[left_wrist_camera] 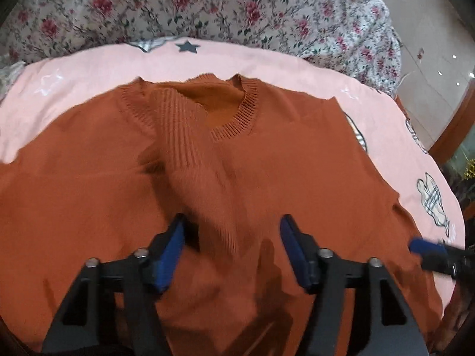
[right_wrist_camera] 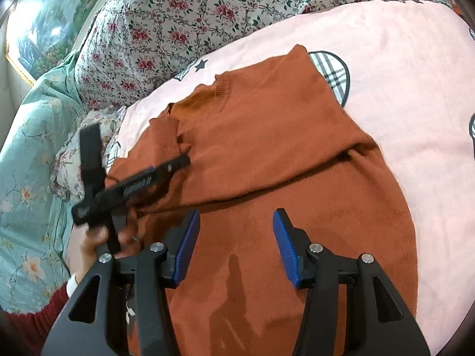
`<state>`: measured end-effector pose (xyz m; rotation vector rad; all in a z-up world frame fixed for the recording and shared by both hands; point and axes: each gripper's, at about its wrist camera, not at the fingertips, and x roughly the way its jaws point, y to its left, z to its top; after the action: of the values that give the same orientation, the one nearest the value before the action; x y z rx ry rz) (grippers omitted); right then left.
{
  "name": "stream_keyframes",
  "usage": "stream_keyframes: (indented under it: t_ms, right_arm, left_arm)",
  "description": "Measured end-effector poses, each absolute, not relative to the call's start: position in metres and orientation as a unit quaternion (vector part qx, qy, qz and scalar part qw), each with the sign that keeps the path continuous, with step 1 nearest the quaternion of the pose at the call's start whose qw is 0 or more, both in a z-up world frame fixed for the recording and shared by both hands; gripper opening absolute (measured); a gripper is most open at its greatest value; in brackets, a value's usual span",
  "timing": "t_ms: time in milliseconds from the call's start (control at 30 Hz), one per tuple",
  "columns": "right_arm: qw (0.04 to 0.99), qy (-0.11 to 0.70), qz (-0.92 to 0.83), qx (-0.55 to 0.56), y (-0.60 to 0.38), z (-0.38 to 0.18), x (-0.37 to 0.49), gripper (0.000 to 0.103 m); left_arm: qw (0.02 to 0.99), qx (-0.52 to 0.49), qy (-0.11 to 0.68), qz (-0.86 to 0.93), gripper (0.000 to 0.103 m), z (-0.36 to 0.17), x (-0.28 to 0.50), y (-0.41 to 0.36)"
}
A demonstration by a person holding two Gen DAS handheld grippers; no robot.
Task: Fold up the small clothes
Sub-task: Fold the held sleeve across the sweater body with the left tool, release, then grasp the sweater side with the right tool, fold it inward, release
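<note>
The sweater is a rust-orange fine knit with a ribbed crew neckband. It lies spread flat on a pink sheet, filling the centre and lower part of both views. One sleeve, with a vertically ribbed cuff section, is folded diagonally across the chest, from the upper centre of the left wrist view down toward the left gripper. In the right wrist view a second sleeve is folded across the body, forming a long diagonal crease.

Left gripper: jaws spread wide, with blue ribbed pads. The sleeve lies between the jaws; nothing is clamped.

Right gripper: jaws spread wide above the smooth lower body of the sweater; nothing is held.

The pink sheet is printed with stars and plaid-filled outlined shapes. A floral quilt with red blossoms is bunched along the upper frame.
</note>
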<state>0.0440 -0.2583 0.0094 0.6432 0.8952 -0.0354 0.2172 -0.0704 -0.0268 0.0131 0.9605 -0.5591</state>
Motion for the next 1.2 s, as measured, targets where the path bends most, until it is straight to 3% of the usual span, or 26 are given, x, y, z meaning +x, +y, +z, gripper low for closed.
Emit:
stream_keyframes:
  t_ms: [433,633,800,833,900,933,1200]
  right_arm:
    - [0.863,0.421,0.082,0.265,-0.207,0.009,0.158,0.053]
    - [0.847,0.436,0.094,0.29,-0.213,-0.015,0.225,0.053]
    - [0.828,0.449,0.115,0.317,-0.21,-0.037,0.26,0.053]
    - [0.827,0.449,0.12,0.315,-0.207,-0.036,0.261,0.051]
    - [0.834,0.443,0.131,0.302,-0.2,-0.029,0.261,0.008]
    - [0.838,0.436,0.137,0.3,-0.2,-0.023,0.259,0.004]
    - [0.885,0.329,0.089,0.317,-0.256,0.04,0.192,0.003]
  left_arm:
    - [0.887,-0.019,0.437,-0.151,0.069,0.002,0.137,0.076]
    - [0.879,-0.05,0.471,-0.054,0.069,-0.021,0.139,0.146]
    - [0.876,-0.054,0.477,-0.05,0.069,-0.026,0.151,0.152]
    - [0.876,-0.047,0.477,-0.048,0.069,-0.027,0.155,0.149]
    - [0.876,-0.041,0.478,-0.05,0.069,-0.026,0.163,0.142]
    - [0.876,-0.041,0.478,-0.053,0.069,-0.026,0.168,0.137]
    - [0.878,-0.042,0.475,-0.04,0.069,-0.026,0.187,0.126]
